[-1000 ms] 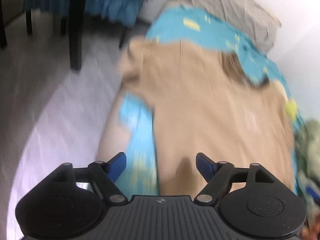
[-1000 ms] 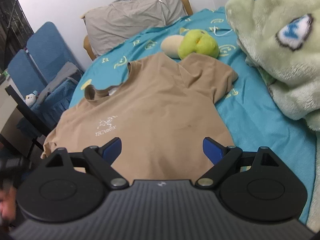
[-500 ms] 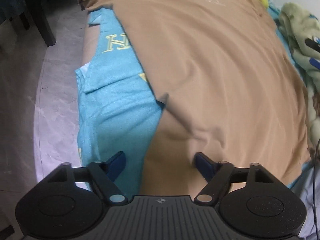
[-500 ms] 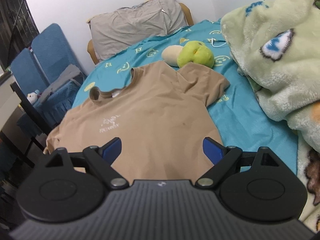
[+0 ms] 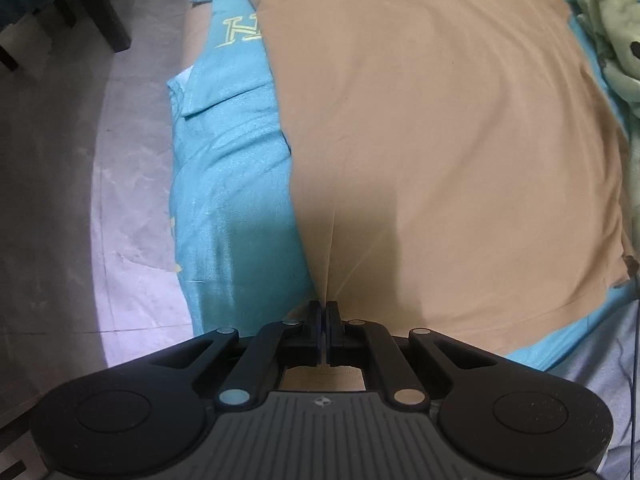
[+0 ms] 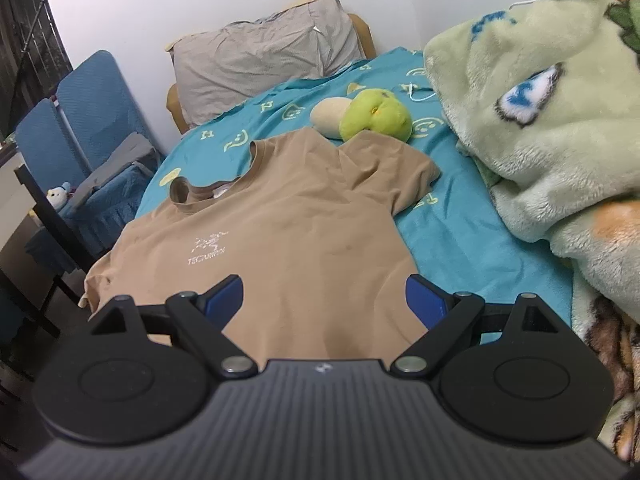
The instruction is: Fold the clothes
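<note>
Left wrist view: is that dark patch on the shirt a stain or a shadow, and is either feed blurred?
Left wrist: shadow of the left hand-held gripper on the tan shirt, sharp, edges fisheye-bent. Right wrist: evenly lit, sharp, shirt logo readable.

A bed covered by a turquoise sheet [image 6: 472, 240] with yellow smiley prints carries everything. A tan T-shirt [image 6: 296, 240] lies spread flat on it, chest logo up, one sleeve hanging over the bed's edge. Near the collar sit a green plush toy [image 6: 376, 116] and a beige one [image 6: 330, 114], touching. A grey pillow [image 6: 264, 48] leans at the head; a fleecy green blanket [image 6: 540, 120] is heaped alongside.
</note>
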Action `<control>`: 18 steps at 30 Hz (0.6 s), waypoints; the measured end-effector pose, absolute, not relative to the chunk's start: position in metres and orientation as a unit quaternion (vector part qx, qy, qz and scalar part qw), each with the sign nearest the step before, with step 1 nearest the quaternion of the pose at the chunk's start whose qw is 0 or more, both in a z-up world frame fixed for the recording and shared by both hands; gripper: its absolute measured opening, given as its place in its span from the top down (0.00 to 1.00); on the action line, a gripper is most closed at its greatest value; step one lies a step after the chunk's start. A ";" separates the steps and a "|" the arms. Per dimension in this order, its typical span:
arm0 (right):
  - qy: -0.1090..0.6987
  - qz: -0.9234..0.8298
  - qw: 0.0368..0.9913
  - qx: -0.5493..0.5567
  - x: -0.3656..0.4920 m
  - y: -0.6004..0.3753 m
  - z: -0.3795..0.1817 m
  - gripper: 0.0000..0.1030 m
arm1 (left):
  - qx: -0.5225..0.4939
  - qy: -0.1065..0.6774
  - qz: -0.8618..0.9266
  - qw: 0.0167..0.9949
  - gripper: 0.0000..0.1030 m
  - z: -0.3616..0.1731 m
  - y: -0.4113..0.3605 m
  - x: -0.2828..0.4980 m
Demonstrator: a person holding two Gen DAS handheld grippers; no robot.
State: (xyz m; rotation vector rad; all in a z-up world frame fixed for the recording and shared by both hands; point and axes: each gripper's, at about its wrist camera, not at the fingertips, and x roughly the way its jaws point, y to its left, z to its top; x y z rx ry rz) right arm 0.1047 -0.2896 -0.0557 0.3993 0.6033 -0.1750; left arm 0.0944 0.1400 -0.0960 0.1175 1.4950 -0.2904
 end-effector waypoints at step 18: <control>0.271 -0.080 0.944 0.170 0.099 -0.281 -0.048 0.13 | -0.014 0.378 -0.111 0.919 0.00 0.039 0.068 0.089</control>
